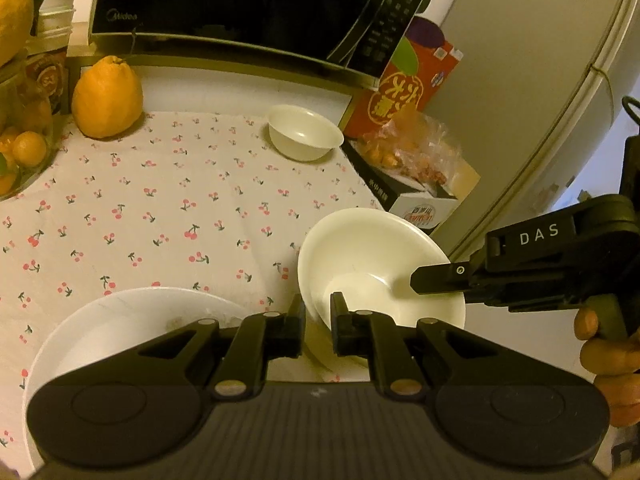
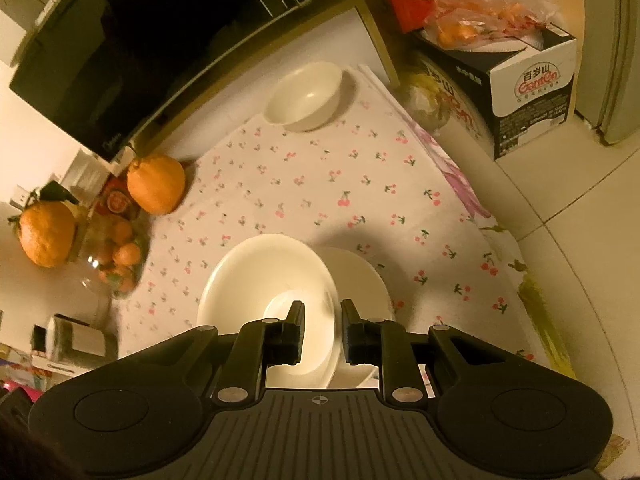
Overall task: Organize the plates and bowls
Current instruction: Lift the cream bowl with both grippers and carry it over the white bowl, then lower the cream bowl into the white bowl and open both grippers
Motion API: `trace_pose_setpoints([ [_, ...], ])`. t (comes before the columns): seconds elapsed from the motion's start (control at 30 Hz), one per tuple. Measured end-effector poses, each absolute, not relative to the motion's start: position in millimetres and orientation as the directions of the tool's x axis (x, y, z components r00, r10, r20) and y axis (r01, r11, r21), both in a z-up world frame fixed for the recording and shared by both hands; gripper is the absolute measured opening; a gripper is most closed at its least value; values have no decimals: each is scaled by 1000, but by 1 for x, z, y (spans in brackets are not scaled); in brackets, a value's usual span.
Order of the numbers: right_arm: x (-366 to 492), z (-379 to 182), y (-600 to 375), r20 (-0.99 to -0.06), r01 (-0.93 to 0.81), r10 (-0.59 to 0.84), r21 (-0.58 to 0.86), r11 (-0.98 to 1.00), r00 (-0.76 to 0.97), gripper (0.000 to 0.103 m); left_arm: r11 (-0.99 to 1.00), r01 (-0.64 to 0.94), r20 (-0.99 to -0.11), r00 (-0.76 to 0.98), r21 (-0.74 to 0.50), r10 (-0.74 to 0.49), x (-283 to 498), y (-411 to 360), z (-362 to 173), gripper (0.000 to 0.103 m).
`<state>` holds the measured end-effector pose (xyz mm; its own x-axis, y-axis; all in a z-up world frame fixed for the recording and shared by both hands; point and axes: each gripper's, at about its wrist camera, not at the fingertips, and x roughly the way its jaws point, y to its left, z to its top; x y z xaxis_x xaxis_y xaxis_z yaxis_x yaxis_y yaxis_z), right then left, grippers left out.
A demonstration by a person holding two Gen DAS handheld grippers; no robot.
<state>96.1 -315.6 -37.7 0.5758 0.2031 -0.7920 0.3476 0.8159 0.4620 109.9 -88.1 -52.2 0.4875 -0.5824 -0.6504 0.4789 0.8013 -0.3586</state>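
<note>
A white bowl [image 1: 380, 256] is tilted above the cherry-print cloth. My left gripper [image 1: 318, 312] is shut on its near rim. My right gripper [image 2: 322, 322] is shut on its rim too, with one finger inside the bowl [image 2: 272, 280]; the right gripper also shows in the left wrist view [image 1: 424, 280]. A white plate [image 1: 120, 328] lies flat at the lower left, also under the bowl in the right wrist view [image 2: 368, 276]. A second small white bowl [image 1: 304, 132] stands upright at the far side of the cloth [image 2: 306, 96].
A black microwave [image 1: 240, 4] stands at the back. A large orange citrus [image 1: 106, 98] sits at the back left, with more fruit in a glass bowl [image 2: 116, 256]. A red carton [image 1: 404, 88] and a box holding bagged fruit [image 1: 416, 168] stand on the right. A fridge [image 1: 540, 100] is beyond.
</note>
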Motion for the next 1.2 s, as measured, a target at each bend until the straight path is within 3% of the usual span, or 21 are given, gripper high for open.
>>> trace_pose_setpoints([
  [0.73,100,-47,-320,-824,368,175,418,831,539,21,797,544,-670,491,-264,-557,106,-107,-58,13],
  [0.87,100,-46,-320,-829,372,164,405,835,535,21,796,547,-673,488,-260,-556,105,-107,-59,19],
  [1.0,99,-44,-321,-827,380,145,395,837,543,34,797,548,-673,493,-253,-552,104,-107,-58,21],
  [1.2,98,-43,-325,-824,381,146,401,833,547,34,798,547,-672,495,-252,-551,104,-106,-57,23],
])
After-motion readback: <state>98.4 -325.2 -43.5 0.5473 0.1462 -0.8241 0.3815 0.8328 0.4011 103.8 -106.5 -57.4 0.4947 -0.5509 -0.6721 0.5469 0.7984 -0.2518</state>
